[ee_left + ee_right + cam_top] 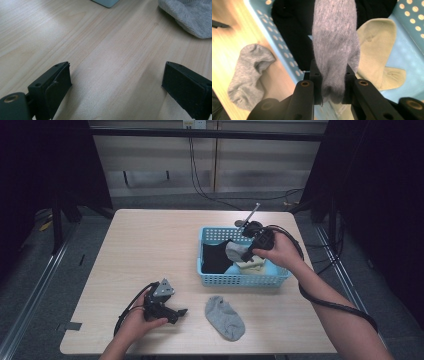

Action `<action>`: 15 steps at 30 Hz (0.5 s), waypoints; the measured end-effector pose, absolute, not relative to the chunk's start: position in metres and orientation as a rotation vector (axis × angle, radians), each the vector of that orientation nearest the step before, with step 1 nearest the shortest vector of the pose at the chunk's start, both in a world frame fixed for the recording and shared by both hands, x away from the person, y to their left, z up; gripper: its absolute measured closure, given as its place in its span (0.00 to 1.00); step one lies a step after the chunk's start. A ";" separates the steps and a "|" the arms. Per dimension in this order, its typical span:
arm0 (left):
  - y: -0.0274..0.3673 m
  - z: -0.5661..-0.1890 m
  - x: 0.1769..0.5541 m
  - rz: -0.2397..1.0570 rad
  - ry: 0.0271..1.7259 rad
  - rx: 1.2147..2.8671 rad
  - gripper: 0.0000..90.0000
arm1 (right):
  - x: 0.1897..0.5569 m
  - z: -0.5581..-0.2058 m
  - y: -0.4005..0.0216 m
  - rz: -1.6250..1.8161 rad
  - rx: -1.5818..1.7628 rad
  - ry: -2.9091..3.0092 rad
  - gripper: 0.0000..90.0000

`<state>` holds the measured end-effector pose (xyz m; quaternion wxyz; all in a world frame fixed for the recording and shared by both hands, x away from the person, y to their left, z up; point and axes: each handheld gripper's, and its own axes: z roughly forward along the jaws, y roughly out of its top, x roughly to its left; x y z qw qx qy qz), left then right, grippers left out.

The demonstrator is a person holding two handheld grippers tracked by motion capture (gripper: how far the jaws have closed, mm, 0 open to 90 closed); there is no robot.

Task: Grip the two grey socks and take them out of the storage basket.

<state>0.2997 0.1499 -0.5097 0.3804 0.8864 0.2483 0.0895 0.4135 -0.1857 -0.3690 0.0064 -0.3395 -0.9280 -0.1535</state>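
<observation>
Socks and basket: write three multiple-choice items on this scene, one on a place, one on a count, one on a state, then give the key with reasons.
1. Where does the loose grey sock lie?
A. on the table in front of the blue basket
B. inside the basket
C. on the floor

2. How many grey socks are in sight?
A. one
B. two
C. four

3. What are the right tongs doing?
A. standing open over bare wood
B. clamping a grey sock above the basket
C. holding a black sock

Key: 1 A, the high view shows it flat on the table outside the basket wall. 2 B, one on the table, one hanging from the tongs. 3 B, the right gripper view shows both pads pressing on grey fabric.
</observation>
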 end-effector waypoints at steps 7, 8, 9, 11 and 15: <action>0.150 -0.510 0.300 0.230 0.635 2.263 0.09 | 0.404 -0.358 -0.182 -0.517 -1.009 -2.918 0.86; 0.150 -0.510 0.300 0.229 0.635 2.263 0.09 | 0.402 -0.356 -0.182 -0.521 -1.002 -2.919 0.86; 0.150 -0.510 0.300 0.230 0.634 2.263 0.09 | 0.401 -0.355 -0.182 -0.527 -0.990 -2.925 0.86; 0.150 -0.510 0.300 0.230 0.635 2.265 0.09 | 0.398 -0.352 -0.181 -0.527 -0.979 -2.931 0.86; 0.150 -0.510 0.299 0.228 0.637 2.263 0.09 | 0.393 -0.348 -0.180 -0.539 -0.948 -2.943 0.86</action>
